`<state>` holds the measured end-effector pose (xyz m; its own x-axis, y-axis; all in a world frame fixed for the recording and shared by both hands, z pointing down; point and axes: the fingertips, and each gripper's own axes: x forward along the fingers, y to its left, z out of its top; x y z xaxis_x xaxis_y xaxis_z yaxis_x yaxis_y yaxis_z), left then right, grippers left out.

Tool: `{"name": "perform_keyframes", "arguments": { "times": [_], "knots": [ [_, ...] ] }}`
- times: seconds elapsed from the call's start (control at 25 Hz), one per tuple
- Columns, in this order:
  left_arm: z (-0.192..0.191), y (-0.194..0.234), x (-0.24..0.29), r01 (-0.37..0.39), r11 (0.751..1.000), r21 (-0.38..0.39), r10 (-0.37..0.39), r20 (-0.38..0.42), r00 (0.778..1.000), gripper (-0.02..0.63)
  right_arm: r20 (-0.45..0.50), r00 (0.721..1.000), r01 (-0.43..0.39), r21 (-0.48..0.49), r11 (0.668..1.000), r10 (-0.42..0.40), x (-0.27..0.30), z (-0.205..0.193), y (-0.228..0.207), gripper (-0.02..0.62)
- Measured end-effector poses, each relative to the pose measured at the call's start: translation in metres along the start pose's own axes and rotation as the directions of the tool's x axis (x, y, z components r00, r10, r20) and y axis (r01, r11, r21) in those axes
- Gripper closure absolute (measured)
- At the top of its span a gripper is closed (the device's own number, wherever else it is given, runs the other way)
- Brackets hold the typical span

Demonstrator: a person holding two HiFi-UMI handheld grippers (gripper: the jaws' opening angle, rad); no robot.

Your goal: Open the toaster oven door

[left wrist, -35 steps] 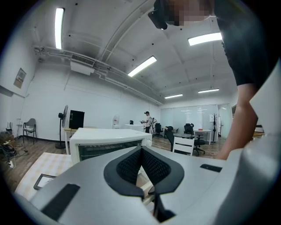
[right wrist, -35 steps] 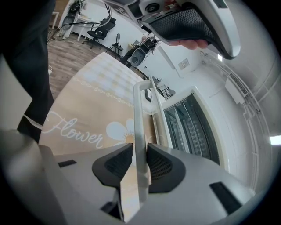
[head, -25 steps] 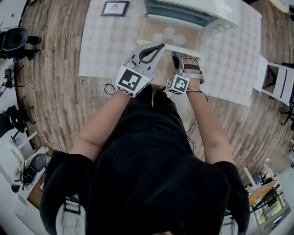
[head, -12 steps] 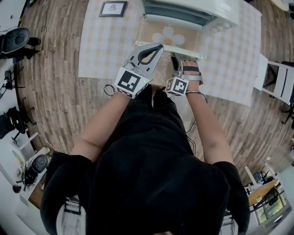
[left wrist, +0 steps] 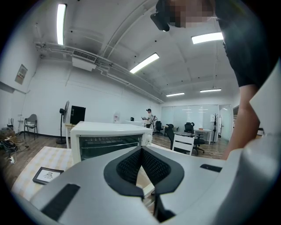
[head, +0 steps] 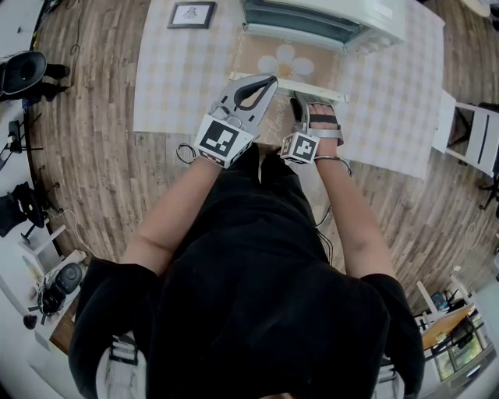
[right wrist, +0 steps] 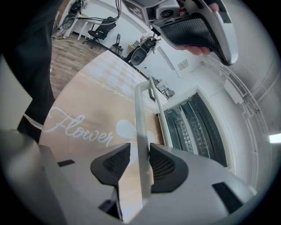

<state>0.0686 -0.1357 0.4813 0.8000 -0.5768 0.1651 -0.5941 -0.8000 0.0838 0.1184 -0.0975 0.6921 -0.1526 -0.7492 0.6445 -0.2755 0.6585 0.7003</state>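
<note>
The white toaster oven [head: 323, 19] stands at the far edge of the checked mat, and its glass door [head: 287, 58] hangs down flat toward me, with a flower print showing through it. My right gripper [head: 298, 101] straddles the door's white handle bar [head: 288, 84]. In the right gripper view the handle bar [right wrist: 141, 132] runs between the jaws of the right gripper [right wrist: 139, 165], which are opening, with a gap on the left pad's side. The oven cavity [right wrist: 193, 127] with its racks is open to view. My left gripper [head: 265, 79] hovers just left of the handle, shut and empty.
A framed picture [head: 193, 13] lies on the checked mat [head: 179, 70] left of the oven. A white chair [head: 468, 140] stands at the right on the wooden floor. Black gear [head: 23, 66] sits at the far left.
The door has settled lower and the flower print shows more plainly through it. Both grippers stay almost where they were.
</note>
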Motion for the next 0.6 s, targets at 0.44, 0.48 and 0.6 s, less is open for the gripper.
{"name": "perform_keyframes", "arguments": {
  "times": [0.44, 0.48, 0.6],
  "knots": [
    [0.002, 0.001, 0.000, -0.001, 1.000, -0.013, 0.001, 0.000, 1.000, 0.592, -0.013, 1.000, -0.018, 0.003, 1.000, 0.018, 0.002, -0.004, 0.011, 0.454],
    [0.001, 0.001, 0.000, -0.001, 1.000, -0.012, 0.001, 0.000, 1.000, 0.594, -0.012, 1.000, -0.019, 0.002, 1.000, 0.019, 0.002, -0.004, 0.011, 0.453],
    [-0.001, 0.003, 0.000, 0.000, 1.000, -0.004, 0.000, -0.001, 1.000, 0.594, -0.015, 1.000, -0.024, -0.002, 1.000, 0.024, 0.003, -0.005, 0.014, 0.453]
  ]
}}
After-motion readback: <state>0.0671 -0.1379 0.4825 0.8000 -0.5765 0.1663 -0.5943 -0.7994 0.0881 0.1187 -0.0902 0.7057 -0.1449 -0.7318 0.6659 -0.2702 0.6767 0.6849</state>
